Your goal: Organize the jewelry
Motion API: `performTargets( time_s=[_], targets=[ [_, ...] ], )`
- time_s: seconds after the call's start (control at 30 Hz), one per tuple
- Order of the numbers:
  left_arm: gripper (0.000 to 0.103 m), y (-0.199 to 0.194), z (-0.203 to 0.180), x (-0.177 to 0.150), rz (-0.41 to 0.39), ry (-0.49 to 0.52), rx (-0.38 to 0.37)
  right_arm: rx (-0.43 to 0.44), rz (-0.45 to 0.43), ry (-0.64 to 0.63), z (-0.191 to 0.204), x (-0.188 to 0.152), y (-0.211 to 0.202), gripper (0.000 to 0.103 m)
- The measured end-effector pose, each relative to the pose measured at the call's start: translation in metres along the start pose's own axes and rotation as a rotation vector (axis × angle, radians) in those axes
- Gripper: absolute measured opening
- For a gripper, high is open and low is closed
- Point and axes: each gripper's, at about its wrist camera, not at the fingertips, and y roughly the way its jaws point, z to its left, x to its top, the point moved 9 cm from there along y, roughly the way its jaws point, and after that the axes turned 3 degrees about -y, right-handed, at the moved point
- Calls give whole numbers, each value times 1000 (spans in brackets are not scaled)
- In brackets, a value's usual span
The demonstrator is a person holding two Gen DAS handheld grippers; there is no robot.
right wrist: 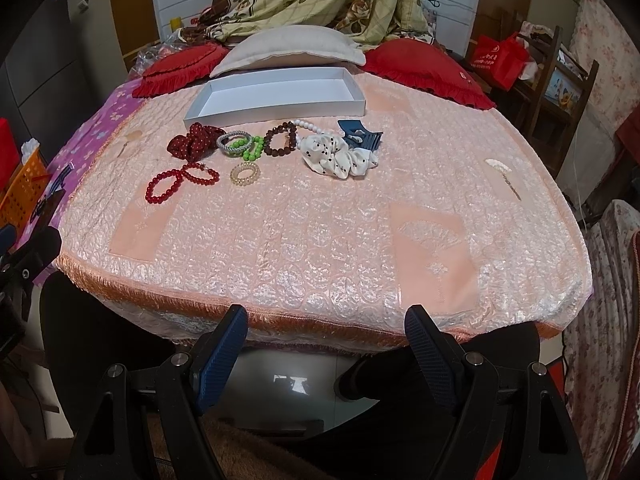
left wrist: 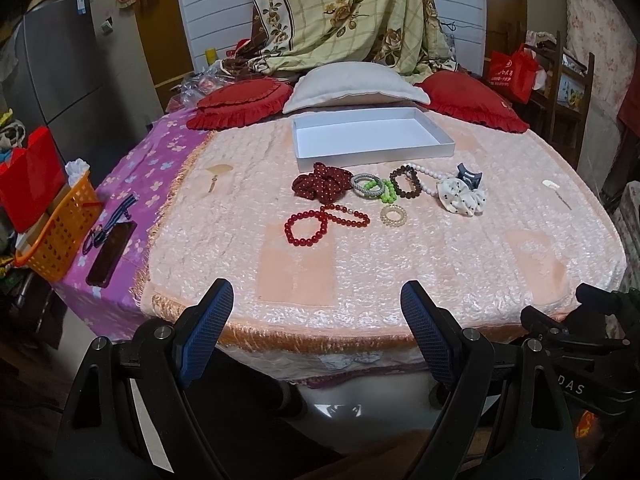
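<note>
1. Two grippers, left gripper (left wrist: 317, 300) and right gripper (right wrist: 326, 326), hanging with jaws spread, holding nothing.
2. Lying loose just in front of the white box (left wrist: 374, 151): red bead necklace (left wrist: 324, 224), scrunchies, bracelets (nothing boxed yet).
3. Judging by this, starting out; needing a reach toward that necklace.

A lived-in home bedroom.
I see a bed (left wrist: 400, 240) with pillows (left wrist: 352, 86), a draped quilt (left wrist: 348, 12), and a fridge (left wrist: 60, 64).

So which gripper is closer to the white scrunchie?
Right, though only slightly. The white scrunchie lies almost straight ahead of the right gripper, but ahead and off to the right of the left gripper.
</note>
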Motion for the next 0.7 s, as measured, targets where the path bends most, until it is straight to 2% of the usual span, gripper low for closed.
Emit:
performTargets(
  time_s=[0.2,0.33,0.7],
  targets=[
    [86,-2,-3,0,-21,17,-3,0,-1,8,-1,0,2,79],
    [86,1,-10,-5,1,25,-40,1,-1,17,-2,-1,3,79],
    [86,2,-13,-10,20,16,-83,-12,-2,36,-11,1,3,79]
  ],
)
